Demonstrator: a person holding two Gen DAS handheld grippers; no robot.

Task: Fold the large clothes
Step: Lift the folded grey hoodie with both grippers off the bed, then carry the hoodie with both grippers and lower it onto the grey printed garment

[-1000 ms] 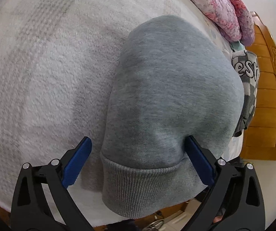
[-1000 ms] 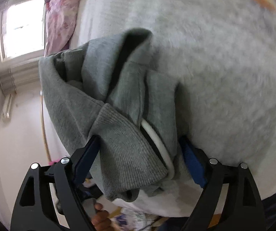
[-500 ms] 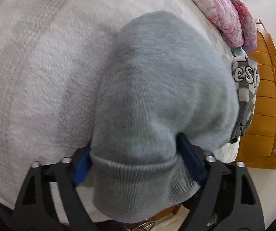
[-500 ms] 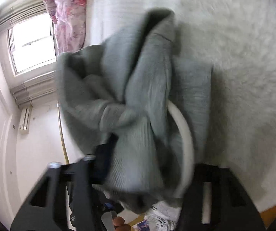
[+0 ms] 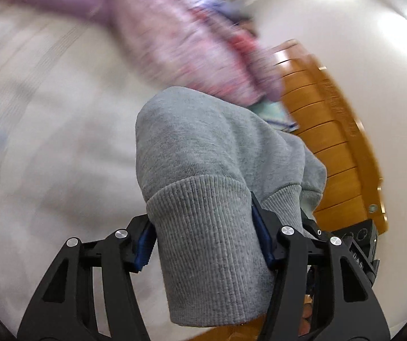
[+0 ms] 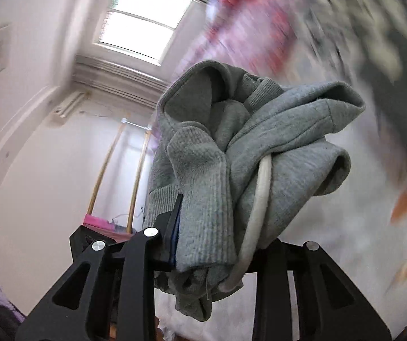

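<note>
A home bedroom: white fleecy bed cover (image 5: 47, 130), wooden headboard (image 5: 331, 147), curtained window (image 6: 143, 31).

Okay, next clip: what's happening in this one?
A person is working on a grey sweatshirt with two handheld grippers. The left gripper is clamped on a ribbed cuff or hem, and the right gripper is clamped on a bunched part of the same garment, with a white drawcord running through it. Both views are motion-blurred and angled up toward the walls and window, so the garment looks lifted off the white blanket. It is not folded yet.
</note>
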